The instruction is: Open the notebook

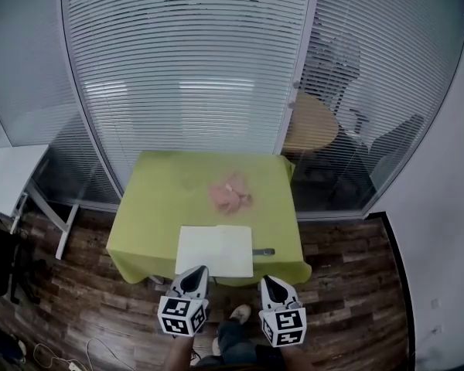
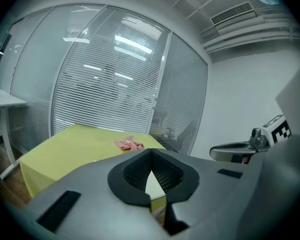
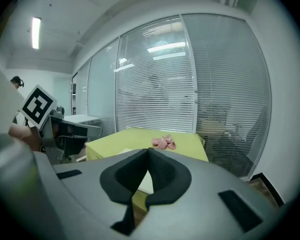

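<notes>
The white notebook (image 1: 215,250) is lying shut on the yellow-green table (image 1: 158,199), at the 6 o'clock edge of its top. A small dark pen-like thing (image 1: 263,251) is sitting just beside it at 3 o'clock, and a crumpled pink cloth (image 1: 230,194) is resting at its 12 o'clock. The left gripper (image 1: 199,271) and right gripper (image 1: 266,280) are hovering side by side at the notebook's 6 o'clock, off the table and not touching it. Each is pressing its jaws together on nothing. Their cubes are showing black-and-white square markers (image 1: 182,315) and no readable words.
</notes>
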Demonstrator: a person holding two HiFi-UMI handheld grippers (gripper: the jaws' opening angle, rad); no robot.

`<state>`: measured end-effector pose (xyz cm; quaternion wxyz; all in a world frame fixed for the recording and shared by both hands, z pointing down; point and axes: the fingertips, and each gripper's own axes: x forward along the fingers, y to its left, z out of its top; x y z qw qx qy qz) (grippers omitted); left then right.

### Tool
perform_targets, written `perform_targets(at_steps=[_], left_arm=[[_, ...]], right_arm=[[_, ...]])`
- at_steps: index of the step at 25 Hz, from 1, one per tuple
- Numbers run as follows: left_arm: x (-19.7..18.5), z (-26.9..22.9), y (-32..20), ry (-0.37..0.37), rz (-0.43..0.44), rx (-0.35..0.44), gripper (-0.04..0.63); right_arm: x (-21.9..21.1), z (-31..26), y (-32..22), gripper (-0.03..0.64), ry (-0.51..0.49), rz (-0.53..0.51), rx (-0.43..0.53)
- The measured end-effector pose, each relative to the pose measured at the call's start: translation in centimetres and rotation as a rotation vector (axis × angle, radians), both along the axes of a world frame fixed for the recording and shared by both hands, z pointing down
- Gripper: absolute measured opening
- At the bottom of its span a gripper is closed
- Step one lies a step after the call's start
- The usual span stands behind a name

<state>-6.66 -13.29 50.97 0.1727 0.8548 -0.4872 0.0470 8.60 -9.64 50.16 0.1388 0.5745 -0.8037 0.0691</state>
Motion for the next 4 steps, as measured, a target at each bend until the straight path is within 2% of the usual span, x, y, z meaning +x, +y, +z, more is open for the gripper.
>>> perform_targets(at_steps=[4], left_arm=[[-0.62, 0.57, -0.23, 0.008, -0.005, -0.01, 0.025]], right_arm=[[-0.63, 0.36, -0.33, 0.014, -0.003, -0.01, -0.005]])
